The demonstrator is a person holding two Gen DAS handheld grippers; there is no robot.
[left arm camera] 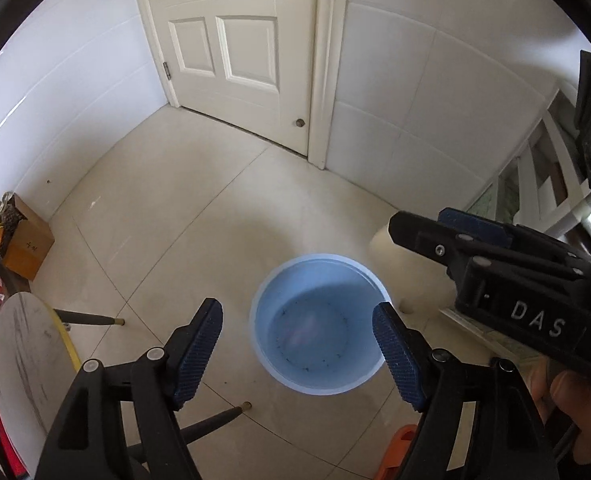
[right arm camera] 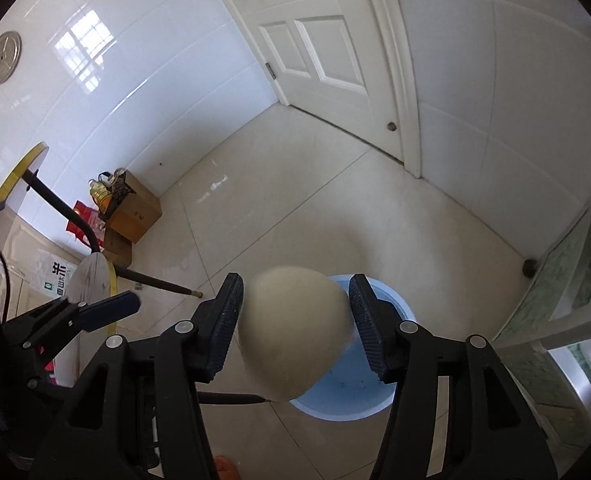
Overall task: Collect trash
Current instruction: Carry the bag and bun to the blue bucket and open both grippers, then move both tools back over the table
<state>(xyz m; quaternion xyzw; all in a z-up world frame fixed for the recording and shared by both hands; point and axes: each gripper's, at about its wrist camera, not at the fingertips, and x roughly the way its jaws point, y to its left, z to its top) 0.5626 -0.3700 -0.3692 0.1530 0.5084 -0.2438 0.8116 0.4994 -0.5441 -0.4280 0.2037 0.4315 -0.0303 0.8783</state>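
Tiled floor [left arm camera: 183, 216] with a blue bin [left arm camera: 319, 324] on it; right gripper [right arm camera: 295, 328] clamps a beige rounded object [right arm camera: 295, 332] above the bin, left gripper [left arm camera: 297, 348] spread wide, holding nothing.

The bin [left arm camera: 319, 324] is standing on the floor [left arm camera: 199, 216], before the door [left arm camera: 231, 40]. The left tongs [left arm camera: 299, 356] are hanging over it, with the right tongs [right arm camera: 295, 328] to their right, holding the cup [right arm camera: 295, 332] above the bin's rim. The table [left arm camera: 23, 352] is lying to the left, and the box [left arm camera: 29, 244] is sitting beyond it against the wall [left arm camera: 63, 92].
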